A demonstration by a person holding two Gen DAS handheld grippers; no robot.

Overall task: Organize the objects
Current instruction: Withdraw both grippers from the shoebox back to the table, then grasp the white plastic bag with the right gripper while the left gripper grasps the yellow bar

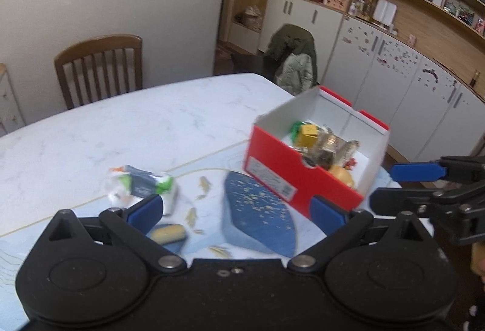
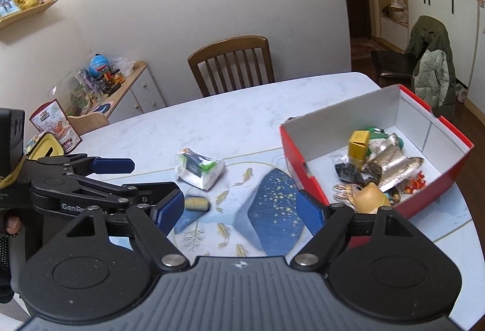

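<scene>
box (image 2: pixel 306 170) on tabletop (image 2: pixel 230 119), right side, small items heaped inside. packet (image 2: pixel 200 169) left of box, on mat (image 2: pixel 266 210) edge. small block (image 2: pixel 197 203) just in front of packet. chair (image 2: pixel 232 64) behind tabletop, far side.

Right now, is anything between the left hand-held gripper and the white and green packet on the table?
Nothing visible: the open left hand-held gripper faces the white and green plastic packet across bare mat.

right tool (image 2: pixel 239 211): spread, empty | red box (image 2: pixel 295 155): filled | tissue pack (image 2: pixel 200 169): on table
</scene>
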